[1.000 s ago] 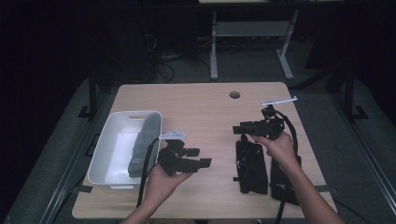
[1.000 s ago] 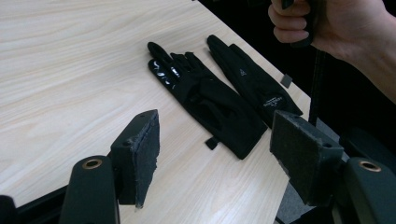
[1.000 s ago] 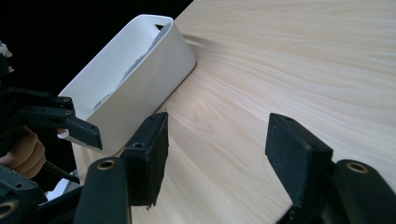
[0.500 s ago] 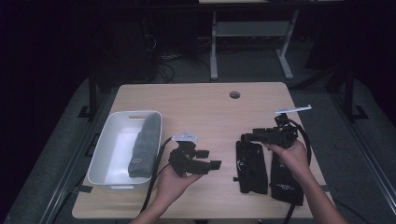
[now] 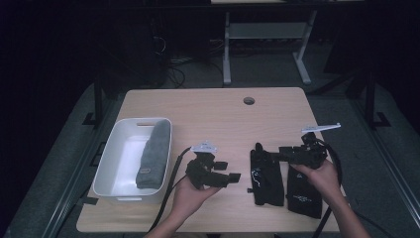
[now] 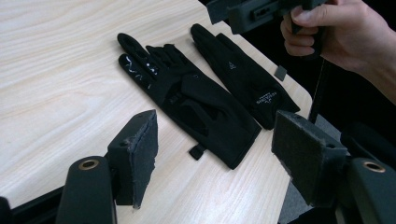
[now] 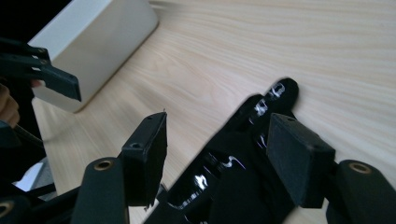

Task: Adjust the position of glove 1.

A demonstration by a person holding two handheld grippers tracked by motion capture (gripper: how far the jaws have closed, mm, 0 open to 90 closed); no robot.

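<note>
On the far left of the pale wooden table (image 5: 208,106) sits a white bin (image 5: 115,168), with a folded grey cloth (image 5: 153,153) lying along its right side.

Next comes my left gripper (image 5: 214,173), held just above the table near the front edge, beside the bin's right wall. A second ago it hovered closer to the bin; it has drifted right, toward the gloves, and now aims at them. Its jaws are spread wide with nothing between them (the left gripper view shows bare table and the nearer glove in the gap).

Right of centre lie two black gloves, side by side and flat, fingers pointing away from me. The left glove (image 5: 266,174) has glossy print on its fingers; the right glove (image 5: 303,192) carries a small pale logo and lies nearest the table's right edge.

Furthest right, my right gripper (image 5: 277,154) has come down and forward from its higher position a second ago, and now hangs low over the left glove's fingers. Its jaws are also parted, gripping nothing, with the glove's fingertips (image 7: 275,100) just below them.

I judge that both tools are closing in on the left glove, so a pickup looks near, though neither has touched it yet.
</note>
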